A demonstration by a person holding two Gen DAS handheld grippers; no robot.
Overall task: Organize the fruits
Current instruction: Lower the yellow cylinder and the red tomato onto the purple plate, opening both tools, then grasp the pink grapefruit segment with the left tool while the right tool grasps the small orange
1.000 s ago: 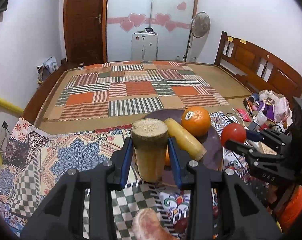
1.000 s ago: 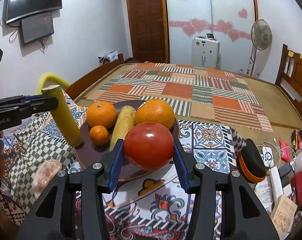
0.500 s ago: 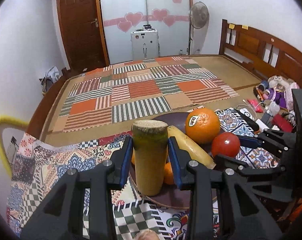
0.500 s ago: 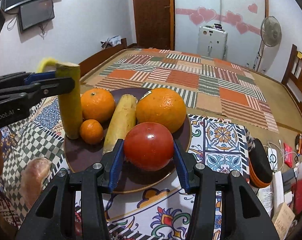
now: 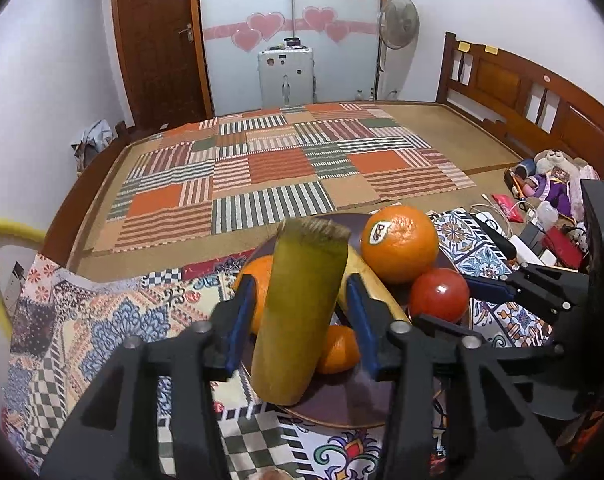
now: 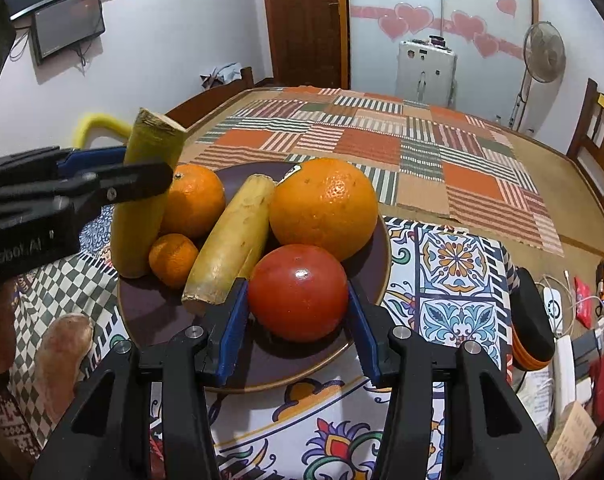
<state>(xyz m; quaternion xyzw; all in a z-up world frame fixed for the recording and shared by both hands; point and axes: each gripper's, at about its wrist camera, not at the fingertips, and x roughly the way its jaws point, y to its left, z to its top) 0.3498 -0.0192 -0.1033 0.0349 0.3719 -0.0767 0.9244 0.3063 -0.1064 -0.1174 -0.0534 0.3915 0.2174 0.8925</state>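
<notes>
A dark brown plate holds a big orange, a smaller orange, a tiny mandarin and a pale yellow cane piece. My left gripper is open around a greenish cane piece, which stands tilted with its lower end on the plate's left edge; the pads stand just off it. My right gripper has opened around a red tomato that rests on the plate's near side. The left gripper also shows in the right wrist view, the right gripper in the left wrist view.
The plate sits on a patterned cloth. A pinkish root-like item lies left of the plate. Cables, a dark orange-rimmed case and small clutter lie to the right. A patchwork mat lies beyond.
Both grippers came down to the plate. The cane piece's end now rests on the plate and it leans right; the tomato now sits on the plate, and both sets of jaws have loosened.
</notes>
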